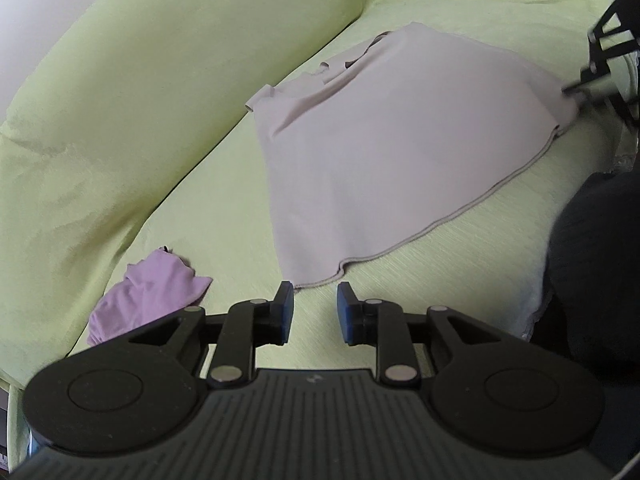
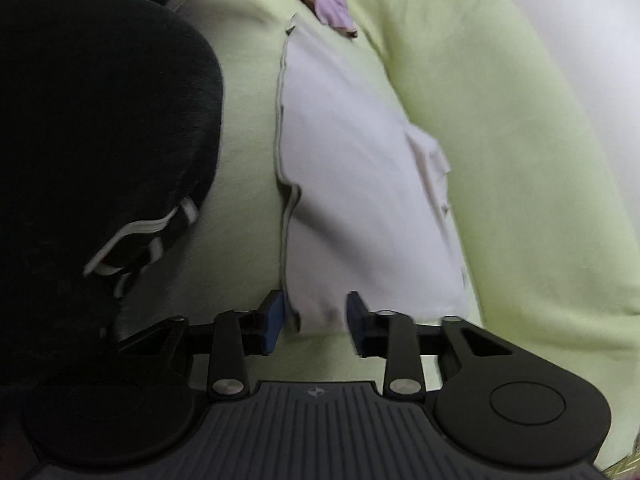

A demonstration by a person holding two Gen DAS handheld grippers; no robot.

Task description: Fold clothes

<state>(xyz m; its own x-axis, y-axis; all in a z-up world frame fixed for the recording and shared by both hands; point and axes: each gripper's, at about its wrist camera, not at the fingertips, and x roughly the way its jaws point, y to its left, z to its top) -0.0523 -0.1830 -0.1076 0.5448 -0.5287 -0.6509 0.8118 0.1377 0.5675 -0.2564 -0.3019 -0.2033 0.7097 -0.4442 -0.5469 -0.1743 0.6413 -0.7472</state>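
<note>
Your left gripper (image 1: 314,306): fingers (image 1: 283,312) a narrow gap apart, nothing between them, tips just short of the near hem corner of the pale grey garment (image 1: 384,160), not touching it. That garment lies spread mostly flat on the light green sofa seat (image 1: 224,220), hem toward you, a few folds bunched at its far edge near the backrest (image 1: 120,100). Your right gripper (image 2: 316,316): in its own view the fingers (image 2: 272,320) stand apart with the garment's (image 2: 352,184) corner and hem edge between them; frame is blurred, so I can't tell whether the pads press on the cloth. From the left wrist view that right gripper (image 1: 576,88) sits at the garment's far right corner, also smeared. A crumpled lilac cloth (image 1: 148,296) lies on the seat left of your left gripper, apart from the grey garment; in the right wrist view it (image 2: 330,0) shows at the far end. Dark clothing, a person's leg or lap (image 2: 100,120), fills the left of the right wrist view, beside the seat edge.
</note>
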